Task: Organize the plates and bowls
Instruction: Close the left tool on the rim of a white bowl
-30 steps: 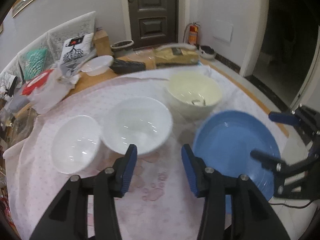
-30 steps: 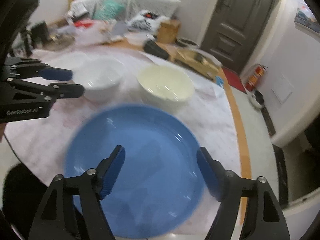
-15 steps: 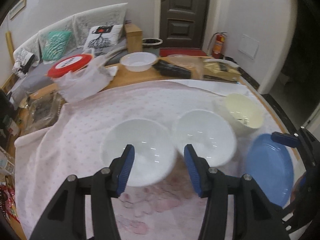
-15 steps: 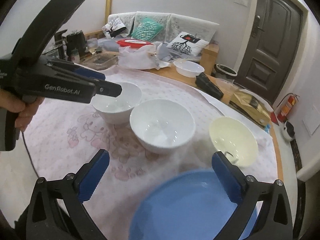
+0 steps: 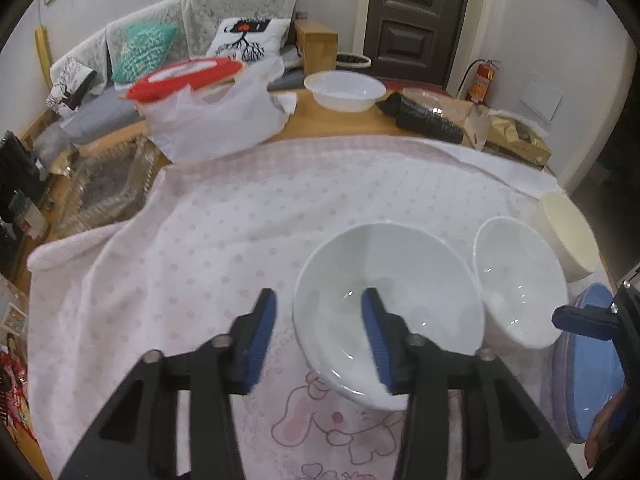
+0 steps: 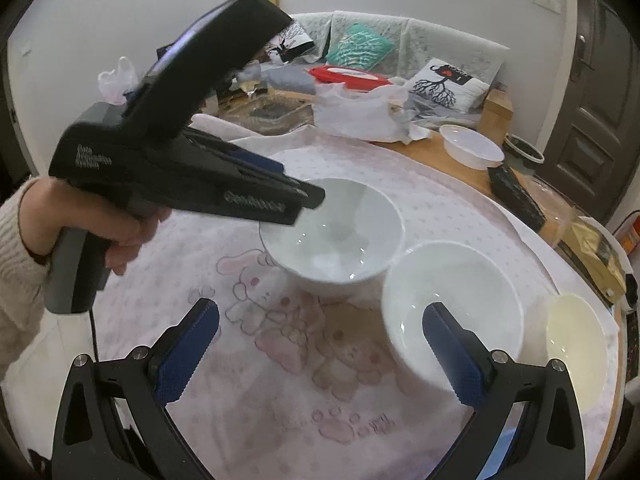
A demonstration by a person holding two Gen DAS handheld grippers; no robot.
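Two white bowls stand side by side on the pink dotted cloth: a larger one and a smaller one. A cream bowl stands beyond them and a blue plate lies at the right edge. My left gripper is open, straddling the larger bowl's near-left rim, one finger over its inside. My right gripper is open wide and empty, in front of both white bowls, its right finger beside the smaller bowl.
The table's far side holds a white plastic bag with a red lid, a white basin, a black pouch and a glass tray. A sofa with cushions and a dark door stand behind.
The left gripper swung left from the plate and bowls to the larger white bowl and now straddles its rim. The right gripper pulled back off the blue plate and opened wider.
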